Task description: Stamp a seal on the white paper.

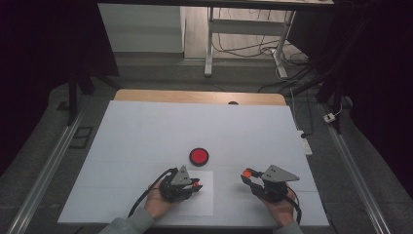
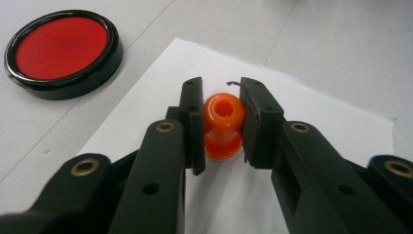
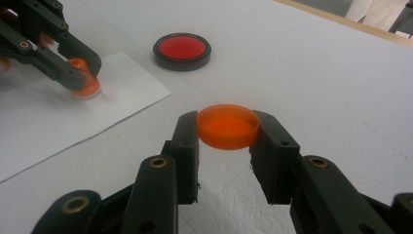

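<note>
Orange plastic was pinched in both grippers. At the centre of the left gripper view, an orange stamp [image 2: 223, 126] with a hollow knob was clamped upright between the jaws of the left gripper [image 2: 221, 122], its base resting on a white paper sheet [image 2: 311, 146]. An orange cap [image 3: 228, 126] was gripped at mid-frame by the right gripper [image 3: 228, 134], held off the table [image 3: 316, 73]. A red ink pad [image 1: 198, 156] was seen at centre of the high view, just beyond the paper.
</note>
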`<state>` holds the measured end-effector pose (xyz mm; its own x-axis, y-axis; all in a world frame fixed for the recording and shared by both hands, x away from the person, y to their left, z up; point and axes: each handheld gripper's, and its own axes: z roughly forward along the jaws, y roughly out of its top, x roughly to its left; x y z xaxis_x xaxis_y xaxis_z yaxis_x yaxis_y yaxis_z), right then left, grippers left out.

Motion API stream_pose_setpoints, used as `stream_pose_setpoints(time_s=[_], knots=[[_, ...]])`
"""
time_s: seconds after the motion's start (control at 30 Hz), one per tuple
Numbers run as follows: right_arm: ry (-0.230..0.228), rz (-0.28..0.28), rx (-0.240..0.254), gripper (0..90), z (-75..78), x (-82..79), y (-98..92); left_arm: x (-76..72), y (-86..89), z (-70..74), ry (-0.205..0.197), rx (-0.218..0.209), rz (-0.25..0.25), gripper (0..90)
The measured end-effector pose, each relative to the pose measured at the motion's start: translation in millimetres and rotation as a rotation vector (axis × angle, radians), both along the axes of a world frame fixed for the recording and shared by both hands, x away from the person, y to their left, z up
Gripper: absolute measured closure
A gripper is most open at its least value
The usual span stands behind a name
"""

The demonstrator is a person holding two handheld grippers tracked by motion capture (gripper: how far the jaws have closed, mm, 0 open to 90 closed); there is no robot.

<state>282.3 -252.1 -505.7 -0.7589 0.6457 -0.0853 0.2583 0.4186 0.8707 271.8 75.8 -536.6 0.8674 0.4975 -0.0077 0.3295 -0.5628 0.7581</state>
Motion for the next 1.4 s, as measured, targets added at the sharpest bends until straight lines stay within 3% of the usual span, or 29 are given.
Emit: stream_pose_setpoints(time_s=[0.2,0.23,0.3,0.37,0.57,0.97,1.4], knots=[[-0.003,0.008,0.013,63.9,-0.1,0.4,0.1,2.3,1.5,0.4,0.011,-0.014,-0.008,72.3],[-0.003,0.008,0.01,63.9,0.2,0.4,-0.1,3.3,2.9,1.6,0.016,-0.026,-0.011,72.3],[-0.003,0.007,0.011,63.8,0.4,0.3,-0.2,4.6,8.3,7.1,0.024,-0.099,0.0,72.3],[-0.001,0.006,0.007,63.8,0.6,0.2,-0.5,4.8,13.4,12.8,0.015,-0.14,0.015,72.3],[-0.004,0.009,0.01,63.8,0.3,0.4,0.1,5.1,21.0,20.8,0.008,-0.183,0.026,72.2],[-0.004,0.006,0.012,63.9,0.8,0.0,-0.2,0.7,23.3,34.4,0.017,-0.238,-0.003,72.1],[0.001,0.008,0.005,63.8,-0.4,0.8,0.2,1.3,35.8,56.4,0.007,-0.291,0.01,72.1]])
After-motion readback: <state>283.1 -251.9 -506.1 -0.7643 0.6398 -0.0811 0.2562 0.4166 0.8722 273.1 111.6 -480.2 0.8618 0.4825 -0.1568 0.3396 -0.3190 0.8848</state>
